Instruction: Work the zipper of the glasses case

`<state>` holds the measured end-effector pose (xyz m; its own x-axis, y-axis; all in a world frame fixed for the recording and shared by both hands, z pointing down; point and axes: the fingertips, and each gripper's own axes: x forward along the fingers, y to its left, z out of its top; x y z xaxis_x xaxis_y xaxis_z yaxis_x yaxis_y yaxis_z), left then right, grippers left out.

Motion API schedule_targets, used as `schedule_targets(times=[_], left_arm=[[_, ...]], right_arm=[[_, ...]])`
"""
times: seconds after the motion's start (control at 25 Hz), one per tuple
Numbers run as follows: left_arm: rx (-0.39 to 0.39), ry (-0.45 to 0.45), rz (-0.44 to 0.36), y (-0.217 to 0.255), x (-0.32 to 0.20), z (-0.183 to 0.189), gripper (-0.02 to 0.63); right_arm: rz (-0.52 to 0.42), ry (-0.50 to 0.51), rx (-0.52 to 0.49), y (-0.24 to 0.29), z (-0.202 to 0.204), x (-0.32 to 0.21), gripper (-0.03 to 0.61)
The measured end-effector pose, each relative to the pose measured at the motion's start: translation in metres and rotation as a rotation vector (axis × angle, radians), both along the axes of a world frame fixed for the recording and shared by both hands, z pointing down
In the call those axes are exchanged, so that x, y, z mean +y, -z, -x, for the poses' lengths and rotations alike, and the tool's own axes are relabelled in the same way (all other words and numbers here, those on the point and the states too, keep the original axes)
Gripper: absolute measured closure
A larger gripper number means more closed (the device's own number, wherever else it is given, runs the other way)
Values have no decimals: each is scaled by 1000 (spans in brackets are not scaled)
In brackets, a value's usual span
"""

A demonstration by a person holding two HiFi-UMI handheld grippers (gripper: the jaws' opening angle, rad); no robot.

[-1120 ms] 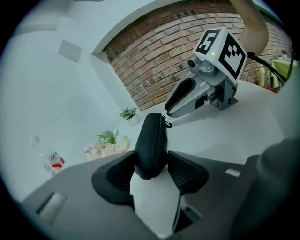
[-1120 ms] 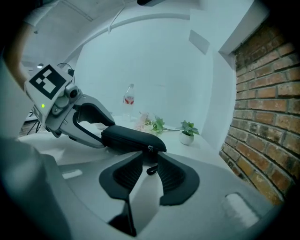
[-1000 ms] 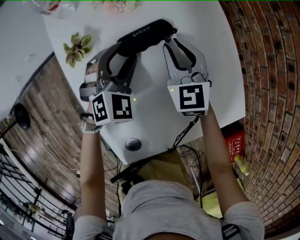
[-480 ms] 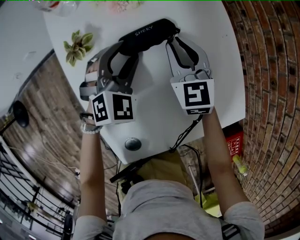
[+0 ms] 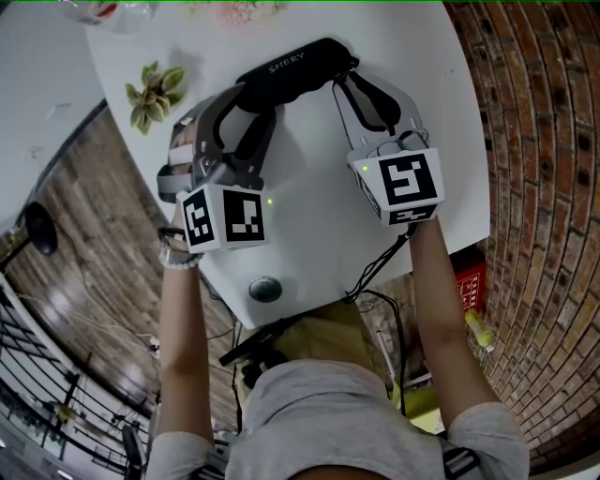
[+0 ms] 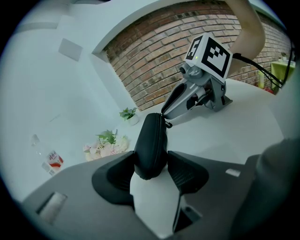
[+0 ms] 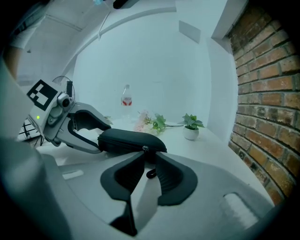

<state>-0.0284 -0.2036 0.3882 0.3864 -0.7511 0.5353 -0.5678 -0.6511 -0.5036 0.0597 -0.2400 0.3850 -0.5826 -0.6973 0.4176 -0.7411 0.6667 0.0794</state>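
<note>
The black glasses case (image 5: 295, 70) lies on the white table (image 5: 309, 234) at its far side. My left gripper (image 5: 246, 105) is shut on the case's left end; in the left gripper view the case (image 6: 151, 145) sits pinched between both pads (image 6: 187, 171). My right gripper (image 5: 349, 84) is at the case's right end. In the right gripper view its jaws are closing with the zipper pull (image 7: 150, 172) hanging in the narrow gap between them, just below the slider (image 7: 145, 149). A sliver of table still shows between the pads.
A small succulent (image 5: 155, 92), pale flowers (image 5: 234, 9) and a plastic bottle (image 5: 103, 11) stand at the table's far left. A round grey knob (image 5: 265, 288) sits near the front edge. A brick wall (image 5: 534, 187) runs along the right.
The right gripper's body has swung to the right while its tips stay at the case's right end, and its jaws have narrowed. The left gripper and the case have not moved.
</note>
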Motion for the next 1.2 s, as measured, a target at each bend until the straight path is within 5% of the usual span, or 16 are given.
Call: schedule_targets(times=[1.2], left_arm=[[-15, 10, 7, 0, -1, 0, 388]], right_arm=[[-91, 63, 151, 10, 4, 5, 549]])
